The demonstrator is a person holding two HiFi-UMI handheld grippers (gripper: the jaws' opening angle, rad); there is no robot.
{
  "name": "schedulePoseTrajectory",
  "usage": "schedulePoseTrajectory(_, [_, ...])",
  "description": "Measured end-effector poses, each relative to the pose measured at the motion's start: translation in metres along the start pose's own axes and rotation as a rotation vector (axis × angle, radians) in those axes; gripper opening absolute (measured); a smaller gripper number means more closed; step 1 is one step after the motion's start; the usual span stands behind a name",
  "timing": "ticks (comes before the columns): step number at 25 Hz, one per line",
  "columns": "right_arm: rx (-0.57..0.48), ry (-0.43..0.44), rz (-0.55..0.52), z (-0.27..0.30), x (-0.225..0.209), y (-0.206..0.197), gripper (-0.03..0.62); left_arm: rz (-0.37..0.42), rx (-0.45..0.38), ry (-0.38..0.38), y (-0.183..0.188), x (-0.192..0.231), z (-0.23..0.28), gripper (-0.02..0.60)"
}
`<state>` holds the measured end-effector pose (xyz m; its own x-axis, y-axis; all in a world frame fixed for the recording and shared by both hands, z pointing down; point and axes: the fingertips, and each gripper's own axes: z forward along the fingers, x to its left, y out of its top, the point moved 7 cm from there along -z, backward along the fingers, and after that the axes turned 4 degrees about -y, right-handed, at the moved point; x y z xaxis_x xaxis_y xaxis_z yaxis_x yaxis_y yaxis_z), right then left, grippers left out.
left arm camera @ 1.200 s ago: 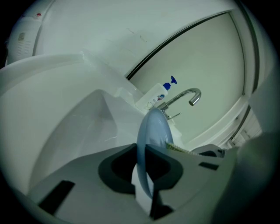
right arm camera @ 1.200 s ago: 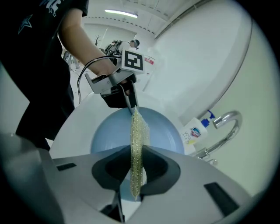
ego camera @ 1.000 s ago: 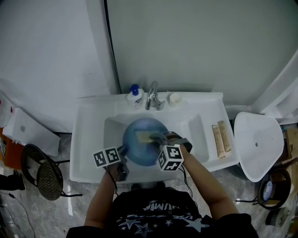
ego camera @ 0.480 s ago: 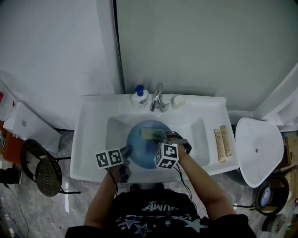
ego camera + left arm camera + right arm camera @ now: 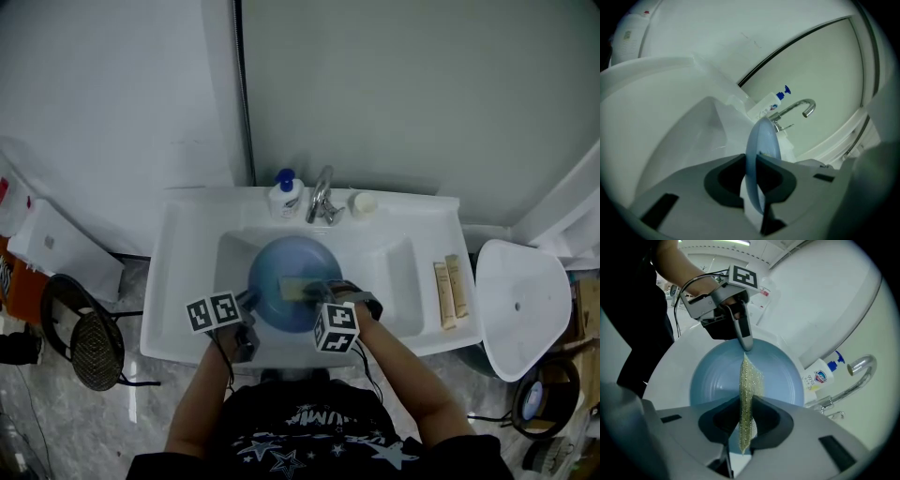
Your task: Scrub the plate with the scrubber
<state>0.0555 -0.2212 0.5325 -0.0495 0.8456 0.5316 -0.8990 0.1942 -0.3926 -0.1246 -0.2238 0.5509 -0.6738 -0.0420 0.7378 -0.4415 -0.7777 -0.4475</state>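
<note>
White sink (image 5: pixel 178 281): left gripper (image 5: pixel 756 164) clamps plate (image 5: pixel 717 380) rim, right gripper (image 5: pixel 746 408) pinches scrubber (image 5: pixel 750 376) over it; I'm mid-scrub, next stroke needs firm pressure.

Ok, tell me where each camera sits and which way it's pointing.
Head view: on the person's head, looking steeply down at the sink; both forearms, left tongs and right tongs show.
Left gripper view: rides the left tongs, looking along the edge-on plate they clamp, towards the faucet.
Right gripper view: rides the right tongs, looking over the clamped scrubber onto the plate.
Shared: the plate; right gripper view also shows the left tongs.
</note>
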Motion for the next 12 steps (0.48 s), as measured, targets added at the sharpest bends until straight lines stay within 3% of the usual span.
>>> schedulePoseTrajectory(6, [-0.041,0.094,-0.014,0.000,0.021,-0.001,0.074,-0.056,-0.027,0.010,0.004,0.010,0.000,0.046])
schedulePoseTrajectory(12, [-0.062,0.159,-0.038,-0.005,0.034,-0.003,0.074,-0.056,-0.039,0.016,0.009,0.012,-0.001,0.046])
